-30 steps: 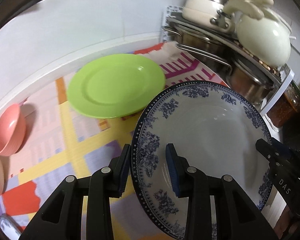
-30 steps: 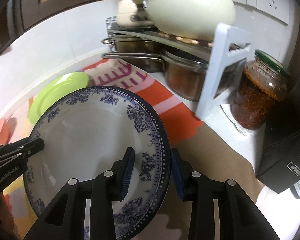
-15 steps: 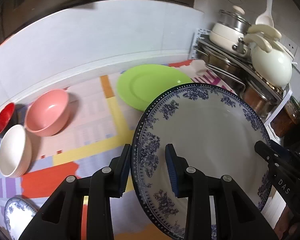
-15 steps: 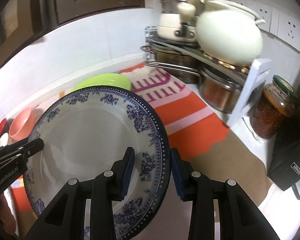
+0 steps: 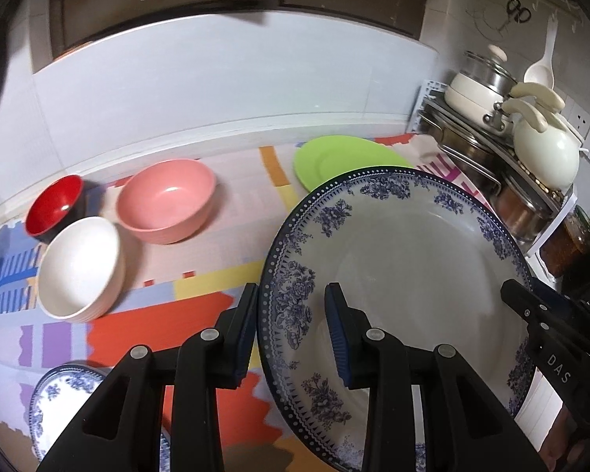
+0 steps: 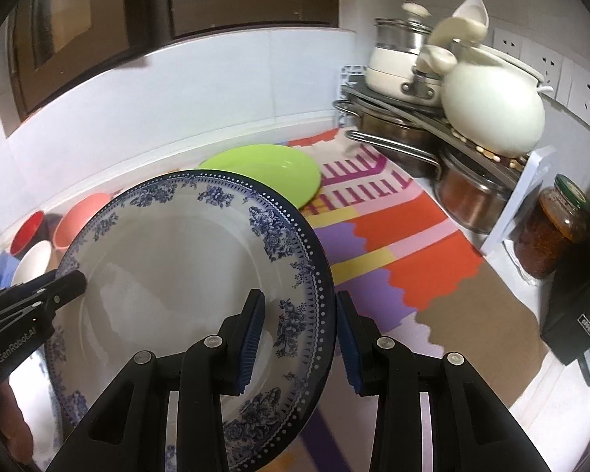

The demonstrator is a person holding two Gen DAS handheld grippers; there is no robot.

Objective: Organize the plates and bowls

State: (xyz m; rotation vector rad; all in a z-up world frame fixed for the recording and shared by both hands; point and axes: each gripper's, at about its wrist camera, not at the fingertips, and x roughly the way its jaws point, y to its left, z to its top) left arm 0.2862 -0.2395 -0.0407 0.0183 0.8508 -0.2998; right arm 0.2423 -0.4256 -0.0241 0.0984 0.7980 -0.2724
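A large blue-and-white floral plate (image 5: 405,259) is held in the air between both grippers. My left gripper (image 5: 293,336) is shut on its left rim. My right gripper (image 6: 301,338) is shut on its right rim; the plate also shows in the right wrist view (image 6: 185,267). Below, on the colourful mat, lie a green plate (image 5: 346,157), a pink bowl (image 5: 167,198), a white bowl (image 5: 78,267) and a red bowl (image 5: 53,202). A second blue-and-white dish (image 5: 59,393) sits at the near left.
A pot rack (image 6: 413,118) with steel pots and a cream kettle (image 6: 491,114) stands at the right. A jar of red paste (image 6: 550,232) and a black box (image 6: 582,314) sit beside it. A white wall (image 5: 216,90) backs the counter.
Both grippers have lifted the floral plate up and back from the counter. The bowls at the left and the second blue-and-white dish have come into view.
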